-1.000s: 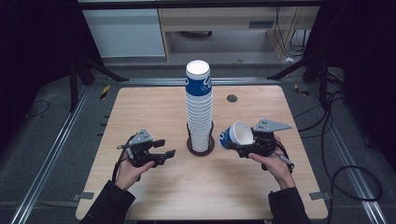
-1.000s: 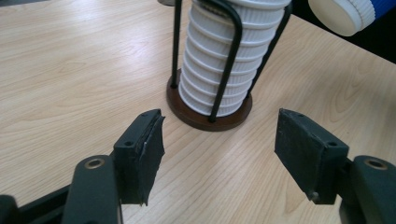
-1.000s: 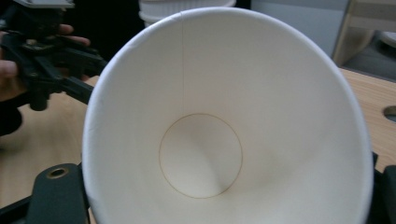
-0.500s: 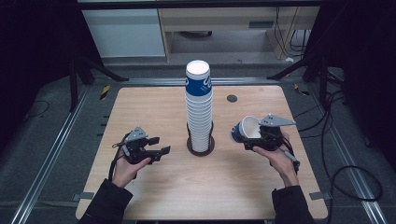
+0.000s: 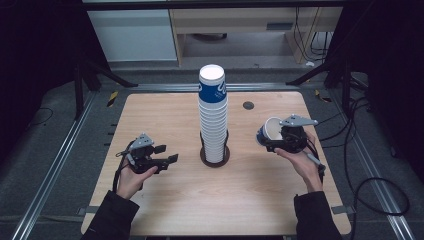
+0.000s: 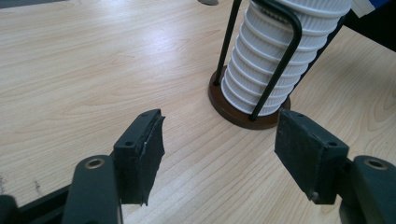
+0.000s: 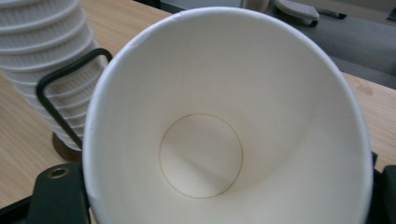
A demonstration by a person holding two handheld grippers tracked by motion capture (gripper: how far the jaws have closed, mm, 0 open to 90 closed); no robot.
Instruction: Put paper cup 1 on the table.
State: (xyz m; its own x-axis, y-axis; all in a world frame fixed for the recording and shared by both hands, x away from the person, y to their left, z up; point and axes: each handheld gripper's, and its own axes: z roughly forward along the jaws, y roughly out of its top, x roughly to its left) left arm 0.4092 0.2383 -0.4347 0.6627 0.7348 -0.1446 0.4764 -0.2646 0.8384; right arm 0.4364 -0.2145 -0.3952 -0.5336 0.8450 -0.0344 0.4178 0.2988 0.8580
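White paper is crowding the right gripper view, where a single cup (image 7: pixel 210 135) is sitting mouth-first toward the lens, its rim cut off at the bottom edge and its outside wall hidden. The right gripper (image 5: pixel 280 140) is gripping this cup between its jaws, whose tips are covered by the cup; in the high view the cup (image 5: pixel 270 131) is lying tilted on its side above the wooden table (image 5: pixel 165 115), mouth facing the person. Just beyond those fingers, a tall stack of cups (image 5: pixel 213 115) is standing in a black wire holder (image 5: pixel 215 156) on a round brown base, its top running out of both gripper views. The left gripper (image 5: pixel 165 155) is hovering with jaws spread wide and nothing between them; past its fingertips (image 6: pixel 144 149) the holder's base (image 6: pixel 243 116) is resting on the wood. A small dark disc (image 5: pixel 248 105) is lying on the table behind the stack, too small to identify.
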